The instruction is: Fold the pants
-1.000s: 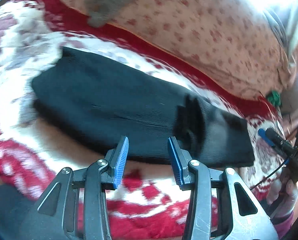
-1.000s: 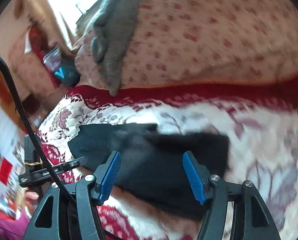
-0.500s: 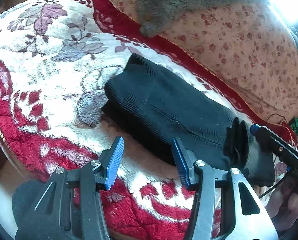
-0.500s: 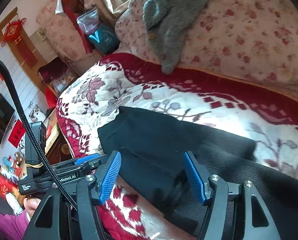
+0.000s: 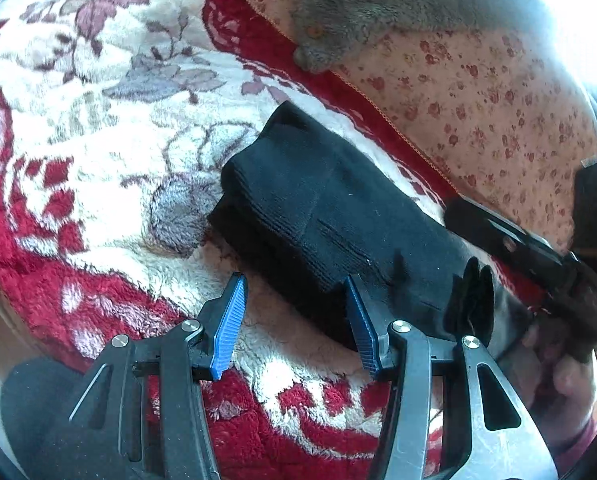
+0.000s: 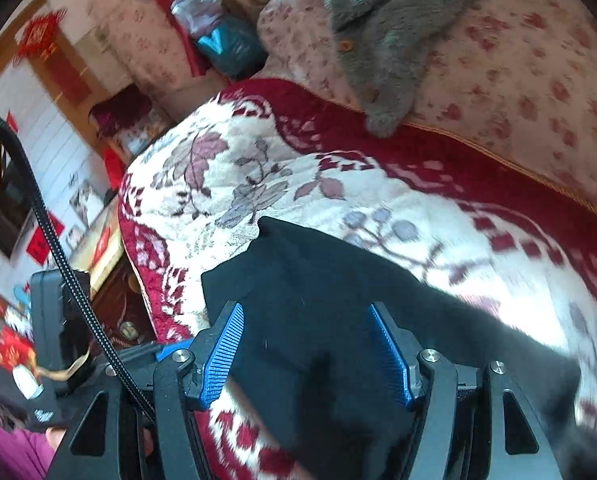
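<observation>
The black pants [image 5: 322, 216] lie folded in a long strip on the red and white floral blanket [image 5: 98, 152]. They also show in the right wrist view [image 6: 322, 304]. My left gripper [image 5: 294, 324] is open and empty at the near edge of the pants, its right finger over the cloth. My right gripper [image 6: 306, 352] is open and empty, low over the pants. The right gripper's body [image 5: 538, 256] shows at the right of the left wrist view, beyond the bunched end of the pants.
A grey garment [image 5: 362, 12] lies on the flowered quilt [image 5: 478, 92] behind the blanket. It also shows in the right wrist view [image 6: 390, 40]. The blanket's left edge [image 6: 138, 248] drops off beside wooden furniture [image 6: 114, 296].
Both grippers have swung left along the pants toward the folded end. The view shows more of the blanket's left side. Both stay open.
</observation>
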`<state>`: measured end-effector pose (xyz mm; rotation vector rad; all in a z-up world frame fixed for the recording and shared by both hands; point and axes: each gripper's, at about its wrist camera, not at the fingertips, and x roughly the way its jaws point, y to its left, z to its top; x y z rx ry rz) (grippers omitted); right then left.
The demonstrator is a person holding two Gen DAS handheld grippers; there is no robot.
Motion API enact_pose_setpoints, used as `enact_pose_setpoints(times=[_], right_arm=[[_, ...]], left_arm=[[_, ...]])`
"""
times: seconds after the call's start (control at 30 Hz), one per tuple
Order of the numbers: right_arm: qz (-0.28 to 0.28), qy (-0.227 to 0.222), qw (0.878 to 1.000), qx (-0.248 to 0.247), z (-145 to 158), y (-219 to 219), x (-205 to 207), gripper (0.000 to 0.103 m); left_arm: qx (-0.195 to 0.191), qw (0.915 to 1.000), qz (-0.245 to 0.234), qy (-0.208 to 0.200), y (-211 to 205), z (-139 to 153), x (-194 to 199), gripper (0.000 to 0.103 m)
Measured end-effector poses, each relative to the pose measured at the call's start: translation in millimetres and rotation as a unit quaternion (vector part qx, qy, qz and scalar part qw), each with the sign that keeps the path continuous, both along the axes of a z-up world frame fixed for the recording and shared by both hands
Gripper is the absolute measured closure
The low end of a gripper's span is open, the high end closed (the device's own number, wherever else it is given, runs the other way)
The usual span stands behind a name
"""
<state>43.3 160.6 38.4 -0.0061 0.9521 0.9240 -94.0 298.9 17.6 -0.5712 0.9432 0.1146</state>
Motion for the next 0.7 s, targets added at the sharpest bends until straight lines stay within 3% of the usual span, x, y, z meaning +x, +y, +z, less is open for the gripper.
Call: enact_pose_setpoints(times=[0.23, 0.47, 0.5, 0.53, 0.63, 0.7], right_arm=[[0.056, -0.027, 0.997, -0.055, -8.4, 59.1, 27.9, 0.04], [0.115, -0.07, 0.982, -0.131, -21.7, 118.2, 38.5, 0.04], [0.122, -0.075, 0.979, -0.146, -25.5, 126.3, 39.5, 0.044], [0.13, -0.079, 0.976, -0.156, -29.4, 132.9, 40.6, 0.055], [0.149, -0.087, 0.969, -0.179, -42.0, 145.6, 42.3, 0.072], [0.161, -0.094, 0.966, -0.181, -48.1, 149.2, 42.3, 0.076]], left_arm=[[-0.031, 0.999, 0.029, -0.014, 5.0, -3.0, -2.4, 0.05], [-0.051, 0.9974, 0.046, -0.019, 9.0, -9.5, 1.4, 0.043], [-0.052, 0.9972, 0.049, -0.021, 9.2, -10.3, 0.9, 0.043], [-0.053, 0.9971, 0.051, -0.022, 9.0, -10.9, 0.8, 0.041], [-0.063, 0.9961, 0.048, -0.039, 7.7, -11.1, -0.4, 0.028], [-0.059, 0.996, 0.051, -0.042, 7.1, -11.7, -0.3, 0.027]])
